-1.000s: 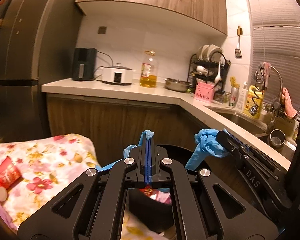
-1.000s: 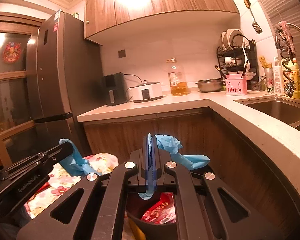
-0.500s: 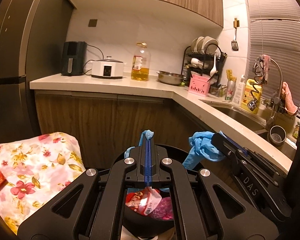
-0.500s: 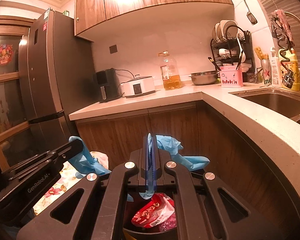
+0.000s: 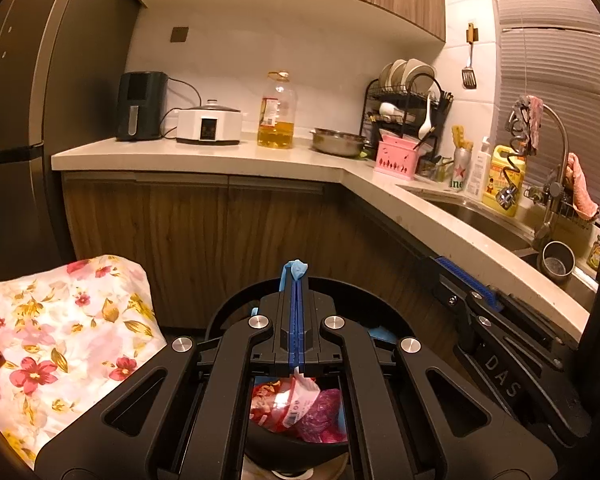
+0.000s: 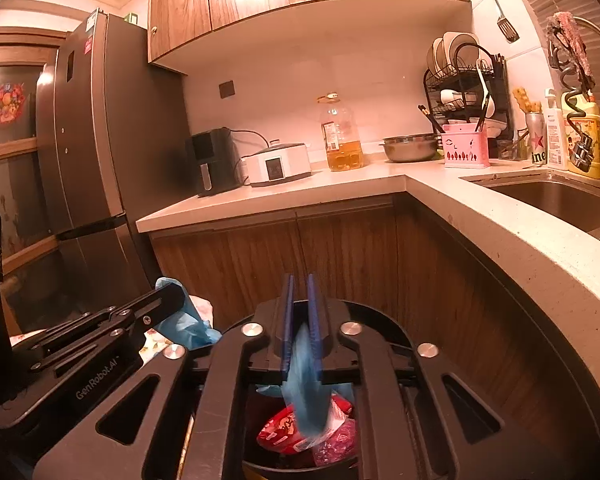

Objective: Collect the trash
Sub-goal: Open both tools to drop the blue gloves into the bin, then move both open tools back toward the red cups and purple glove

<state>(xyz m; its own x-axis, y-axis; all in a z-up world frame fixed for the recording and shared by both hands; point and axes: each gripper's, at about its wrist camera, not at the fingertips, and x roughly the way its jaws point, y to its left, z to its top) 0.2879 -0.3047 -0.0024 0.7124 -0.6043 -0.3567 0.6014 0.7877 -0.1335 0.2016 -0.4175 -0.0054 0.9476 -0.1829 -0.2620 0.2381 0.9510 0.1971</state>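
1. Blue pads line the right tongs [image 6: 301,280], whose jaws have just been opening; a gap shows between them, and a blurred blue glove [image 6: 306,380] hangs in and below that gap, no longer pinched, over the bin.
2. Left tongs [image 5: 296,276] are pressed fully together on a second blue glove [image 5: 297,269]: a small tuft sticks out above the tips, and in the right wrist view more of it bunches beside the fingers.
3. Both tongs sit side by side above a black round trash bin [image 5: 236,300], each visible in the other's camera.
4. Inside the bin lie crumpled red wrappers [image 6: 280,428] and a magenta wrapper [image 5: 320,420], directly under the hanging glove.
5. Left of the bin, a floral cloth [image 5: 60,332] covers a surface; a red object peeks in at its far left edge, too cut off to identify.
6. Behind the bin run wooden cabinet doors [image 5: 204,240] under a pale L-shaped bench [image 5: 204,158].
7. On the bench stand a black air fryer [image 5: 142,106], a white cooker [image 5: 209,122], an oil bottle [image 5: 277,112], a steel bowl [image 5: 338,142], a pink caddy [image 5: 395,160] and a dish rack [image 5: 410,92].
8. Further right, a sink [image 6: 556,200] sits in the bench, with a yellow detergent bottle [image 5: 502,180] at its back.
9. A dark fridge [image 6: 92,140] stands at the bench's left end.
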